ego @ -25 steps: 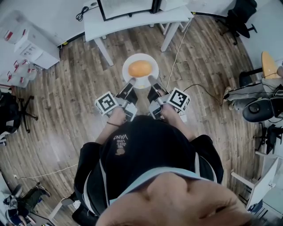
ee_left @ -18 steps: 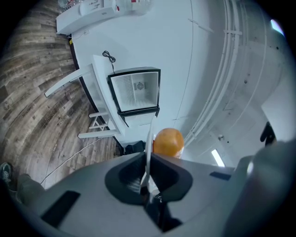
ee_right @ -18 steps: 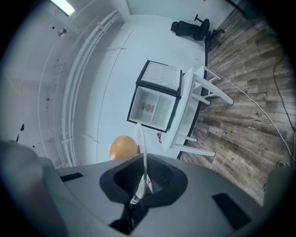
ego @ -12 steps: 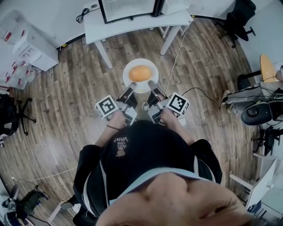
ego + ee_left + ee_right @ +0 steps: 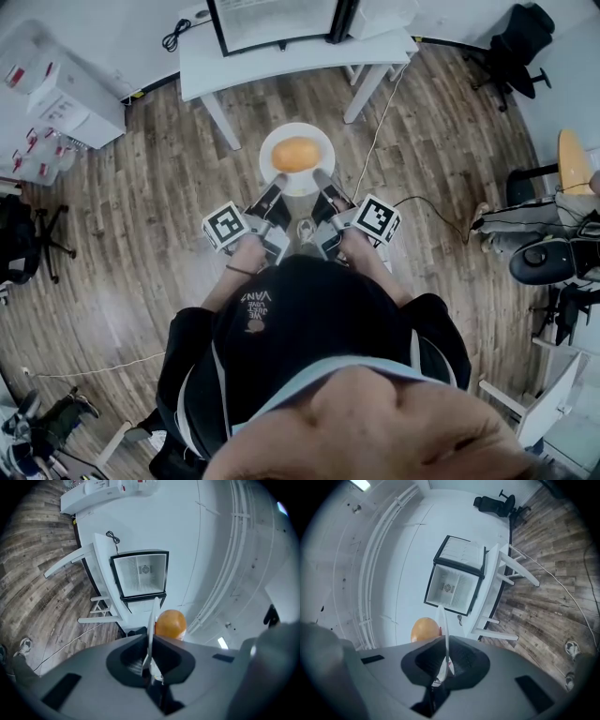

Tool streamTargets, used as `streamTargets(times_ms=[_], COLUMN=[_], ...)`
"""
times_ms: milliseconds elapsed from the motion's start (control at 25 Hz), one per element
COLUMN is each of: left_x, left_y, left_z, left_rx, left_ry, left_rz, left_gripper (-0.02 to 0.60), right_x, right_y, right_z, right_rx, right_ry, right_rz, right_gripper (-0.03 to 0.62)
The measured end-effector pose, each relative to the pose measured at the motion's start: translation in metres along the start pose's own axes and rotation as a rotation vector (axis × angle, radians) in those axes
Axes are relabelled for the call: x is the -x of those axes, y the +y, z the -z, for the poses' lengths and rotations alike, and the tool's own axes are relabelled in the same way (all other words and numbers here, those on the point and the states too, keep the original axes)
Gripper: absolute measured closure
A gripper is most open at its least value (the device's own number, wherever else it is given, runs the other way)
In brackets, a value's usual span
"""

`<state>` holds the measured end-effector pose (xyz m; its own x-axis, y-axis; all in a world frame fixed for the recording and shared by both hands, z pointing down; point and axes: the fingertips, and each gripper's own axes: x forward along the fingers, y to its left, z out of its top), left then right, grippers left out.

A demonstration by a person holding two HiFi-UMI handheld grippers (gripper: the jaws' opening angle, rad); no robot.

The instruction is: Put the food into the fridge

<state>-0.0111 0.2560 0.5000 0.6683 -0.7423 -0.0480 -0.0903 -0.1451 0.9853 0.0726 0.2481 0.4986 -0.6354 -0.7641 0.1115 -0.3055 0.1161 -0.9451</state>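
Note:
A round orange food item (image 5: 295, 154) lies on a white plate (image 5: 323, 141), held level over the wooden floor in front of me. My left gripper (image 5: 277, 178) is shut on the plate's near left rim and my right gripper (image 5: 321, 175) on its near right rim. The left gripper view shows the plate (image 5: 153, 616) edge-on between the jaws, with the food (image 5: 169, 624) beyond. The right gripper view shows the same plate (image 5: 442, 623) and food (image 5: 425, 629). Ahead, the small fridge (image 5: 272, 21) stands on a white table (image 5: 281, 58); its inside (image 5: 452, 587) is white and in plain sight.
A cable (image 5: 380, 103) runs down from the table across the floor. A white cabinet (image 5: 70, 98) stands at the left. Office chairs (image 5: 511, 37) and other gear (image 5: 553, 244) are at the right. A dark chair (image 5: 28, 239) sits at the far left.
Both grippers and the plate with the food have moved forward together toward the table with the fridge, which now sits a little nearer. Both grips are unchanged.

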Motion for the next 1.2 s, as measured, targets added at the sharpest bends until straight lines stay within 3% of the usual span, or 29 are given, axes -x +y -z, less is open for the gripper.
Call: streamTargets(times_ms=[320, 1200], left_x=[-0.044, -0.118], left_y=[0.0, 0.013], left_z=[-0.024, -0.051], left_rx=[-0.012, -0.009], left_ry=[-0.045, -0.155], left_rz=[0.016, -0.027], left_gripper=[0.549, 0.549], right_x=[-0.035, -0.081], right_y=[-0.001, -0.025], right_z=[-0.039, -0.111], right_rx=[-0.019, -0.004], right_ry=[0.036, 0.167], right_rz=[-0.058, -0.075], right_gripper=[0.571, 0.571])
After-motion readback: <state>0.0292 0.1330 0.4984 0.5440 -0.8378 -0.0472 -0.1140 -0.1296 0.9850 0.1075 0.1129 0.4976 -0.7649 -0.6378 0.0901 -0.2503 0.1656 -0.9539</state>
